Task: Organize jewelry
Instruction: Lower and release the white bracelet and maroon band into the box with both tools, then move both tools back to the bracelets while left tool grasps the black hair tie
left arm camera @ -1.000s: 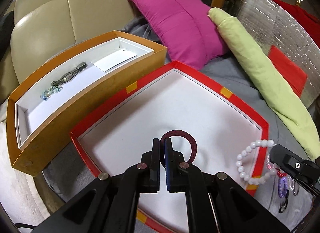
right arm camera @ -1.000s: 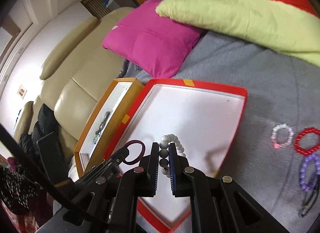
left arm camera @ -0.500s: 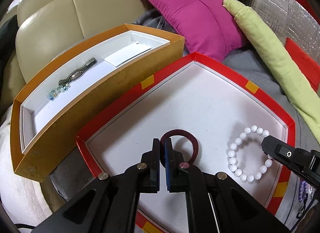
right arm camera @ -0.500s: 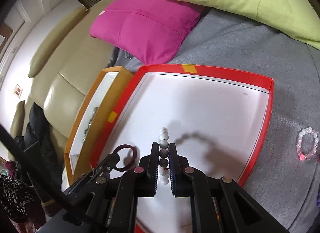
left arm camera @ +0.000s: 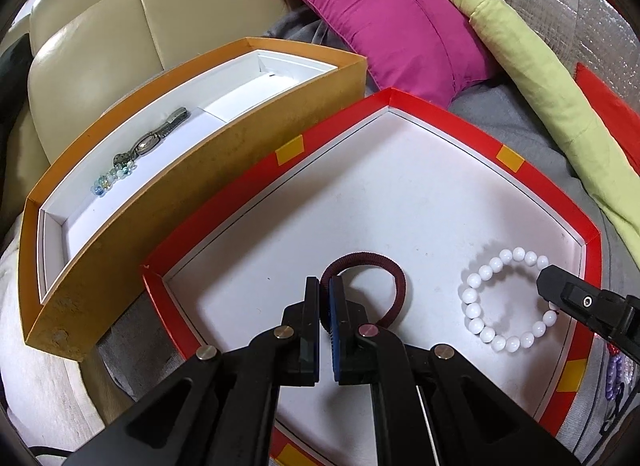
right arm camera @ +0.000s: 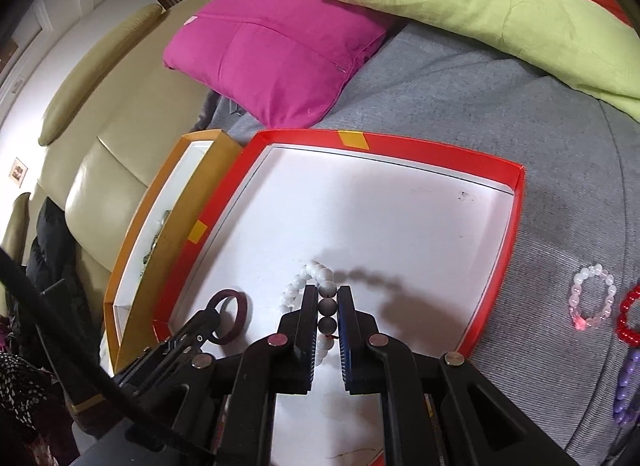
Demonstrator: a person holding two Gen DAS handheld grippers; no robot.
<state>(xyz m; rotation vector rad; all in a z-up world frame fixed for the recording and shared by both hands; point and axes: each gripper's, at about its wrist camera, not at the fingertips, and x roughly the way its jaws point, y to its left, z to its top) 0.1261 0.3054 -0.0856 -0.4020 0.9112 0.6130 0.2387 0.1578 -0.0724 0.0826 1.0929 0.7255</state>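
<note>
Both bracelets lower, inside red tray (left arm camera: 436, 113); orange box (left arm camera: 224, 145) just beside.

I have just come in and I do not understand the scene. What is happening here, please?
A person sorts jewelry with two hand-held grippers. The left gripper is shut on a dark red band, and the right gripper is shut on a white bead bracelet. Both pieces are low inside the red tray, not yet released. A watch lies in the orange box. More bracelets wait on the grey cloth.
</note>
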